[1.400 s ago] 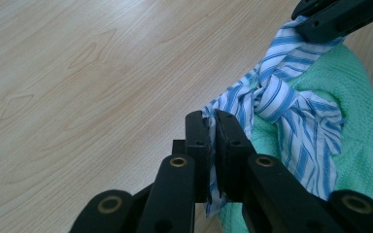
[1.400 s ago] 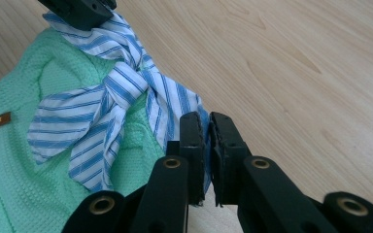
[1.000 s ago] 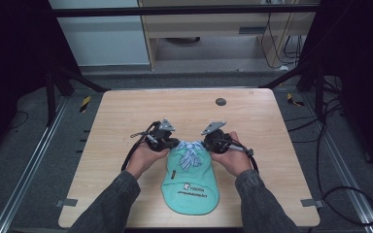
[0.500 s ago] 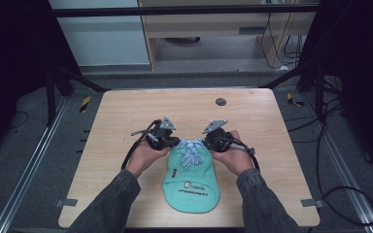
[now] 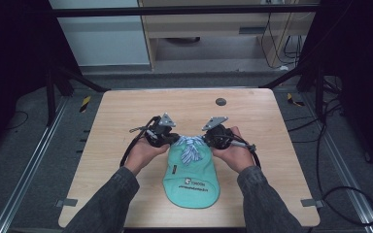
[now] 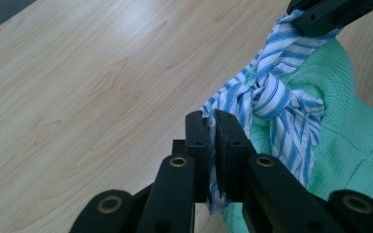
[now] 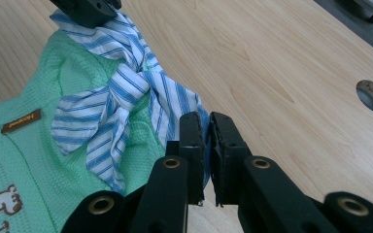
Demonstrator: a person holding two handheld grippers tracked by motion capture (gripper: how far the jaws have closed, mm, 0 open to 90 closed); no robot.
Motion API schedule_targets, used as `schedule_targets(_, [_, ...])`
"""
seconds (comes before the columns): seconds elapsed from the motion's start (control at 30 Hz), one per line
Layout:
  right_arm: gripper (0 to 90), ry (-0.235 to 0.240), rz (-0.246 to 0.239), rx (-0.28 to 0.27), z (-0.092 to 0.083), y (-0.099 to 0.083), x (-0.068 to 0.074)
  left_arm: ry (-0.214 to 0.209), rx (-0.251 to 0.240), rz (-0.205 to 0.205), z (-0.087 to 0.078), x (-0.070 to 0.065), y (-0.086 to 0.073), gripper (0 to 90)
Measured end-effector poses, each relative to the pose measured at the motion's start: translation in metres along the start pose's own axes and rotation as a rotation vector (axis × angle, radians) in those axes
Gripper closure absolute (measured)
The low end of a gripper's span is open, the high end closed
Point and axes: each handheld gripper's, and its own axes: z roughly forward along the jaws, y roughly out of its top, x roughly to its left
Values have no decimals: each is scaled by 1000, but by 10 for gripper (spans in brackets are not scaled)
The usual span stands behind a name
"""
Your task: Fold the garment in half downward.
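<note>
Pinching the blue-striped collar (image 6: 272, 104) at its two ends, the left gripper (image 6: 212, 127) and right gripper (image 7: 205, 127) both stand clamped on thin fabric, jaws nearly touching. That collar, knotted at its middle, belongs to a small mint-green garment (image 5: 192, 177) lying flat near the front middle of the wooden table (image 5: 126, 109). Light, limp and prone to stretch, it probably handles best held by the collar ends, since the waffle knit would sag and bunch.
</note>
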Motion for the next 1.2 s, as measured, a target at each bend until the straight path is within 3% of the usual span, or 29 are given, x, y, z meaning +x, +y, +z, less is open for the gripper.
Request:
schedule_targets(0.53, [843,-25,-18,-11,-9,9,-5,21,-15,20,-7,1,13,851])
schedule_targets(1.2, [842,-47,-81,-16,-14,23,-8,35,-34,22,-13,11,21,851])
